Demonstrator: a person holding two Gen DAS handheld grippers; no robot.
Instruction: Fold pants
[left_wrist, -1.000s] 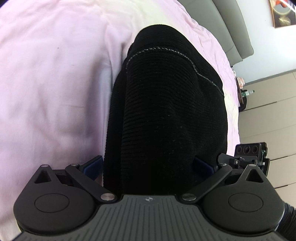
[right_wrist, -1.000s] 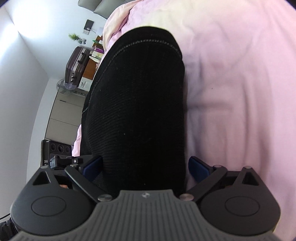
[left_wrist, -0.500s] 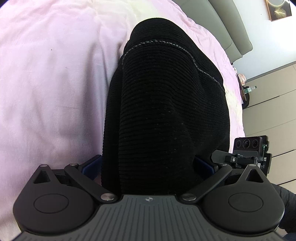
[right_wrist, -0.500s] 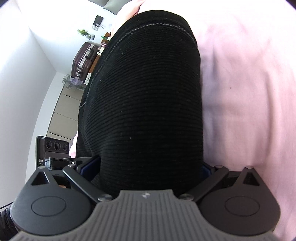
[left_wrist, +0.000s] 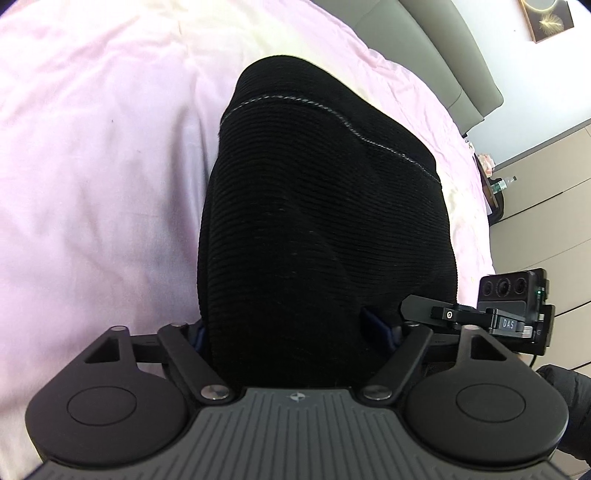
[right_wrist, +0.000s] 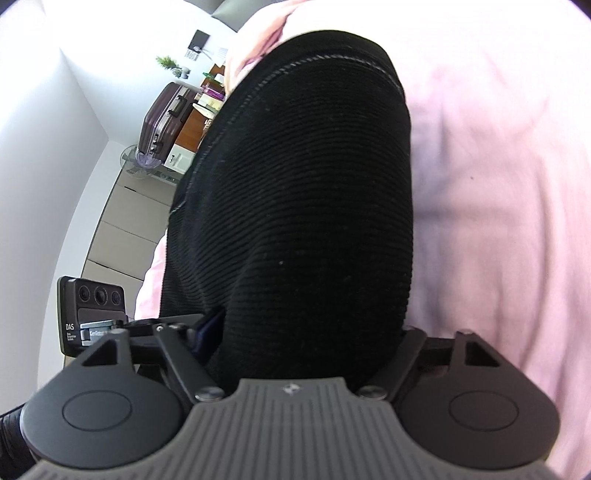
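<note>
Black ribbed pants (left_wrist: 325, 206) lie folded lengthwise on a pink bed sheet (left_wrist: 92, 166), with a pale stitched seam near their far end. My left gripper (left_wrist: 286, 328) straddles their near edge. Its jaws are closing and the blue pads (left_wrist: 373, 325) meet the bunched fabric on both sides. In the right wrist view the same pants (right_wrist: 303, 184) fill the centre. My right gripper (right_wrist: 306, 332) is closing on the near edge too. Its left pad (right_wrist: 210, 328) touches the cloth, and its right pad is hidden under it.
The right gripper's camera block (left_wrist: 513, 291) sits close beside my left gripper, and the left one's (right_wrist: 92, 295) shows beside my right. A grey headboard (left_wrist: 454, 48) and beige cabinets (left_wrist: 546, 206) stand beyond the bed. A suitcase (right_wrist: 166, 114) stands by the far wall.
Both pairs of jaws have narrowed onto the pants' near edge. The left gripper has crept forward and up a little. The two grippers now sit closer together.
</note>
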